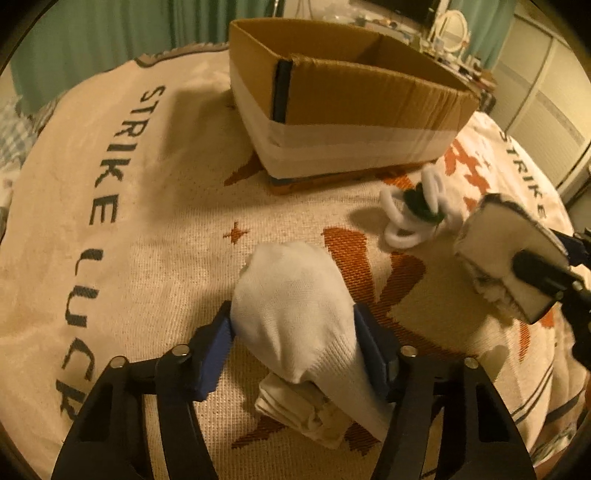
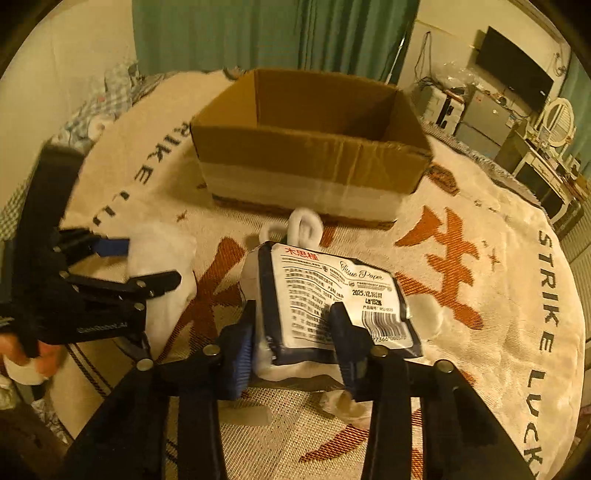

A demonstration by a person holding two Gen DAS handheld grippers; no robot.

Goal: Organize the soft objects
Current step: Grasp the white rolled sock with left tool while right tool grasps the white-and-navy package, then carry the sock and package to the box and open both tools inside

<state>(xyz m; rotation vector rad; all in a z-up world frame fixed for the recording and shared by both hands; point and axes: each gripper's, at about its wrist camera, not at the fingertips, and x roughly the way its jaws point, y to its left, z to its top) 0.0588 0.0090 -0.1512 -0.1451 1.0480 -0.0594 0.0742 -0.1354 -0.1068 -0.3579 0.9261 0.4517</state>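
My left gripper [image 1: 293,325] is shut on a white rolled sock bundle [image 1: 295,306], held just above the blanket; it also shows in the right wrist view [image 2: 162,254]. My right gripper [image 2: 293,332] is shut on a tissue paper pack [image 2: 332,295], which appears at the right of the left wrist view [image 1: 509,251]. An open cardboard box [image 1: 354,99] stands at the back, also in the right wrist view [image 2: 310,151]. A white looped soft toy with a dark middle [image 1: 413,214] lies in front of the box.
Everything rests on a cream blanket [image 1: 129,236] with orange characters and "STRIKE LUCK" lettering. Green curtains [image 2: 258,33] hang behind. Furniture and a mirror [image 2: 557,122] stand at the far right. Another white soft piece [image 2: 428,314] lies right of the pack.
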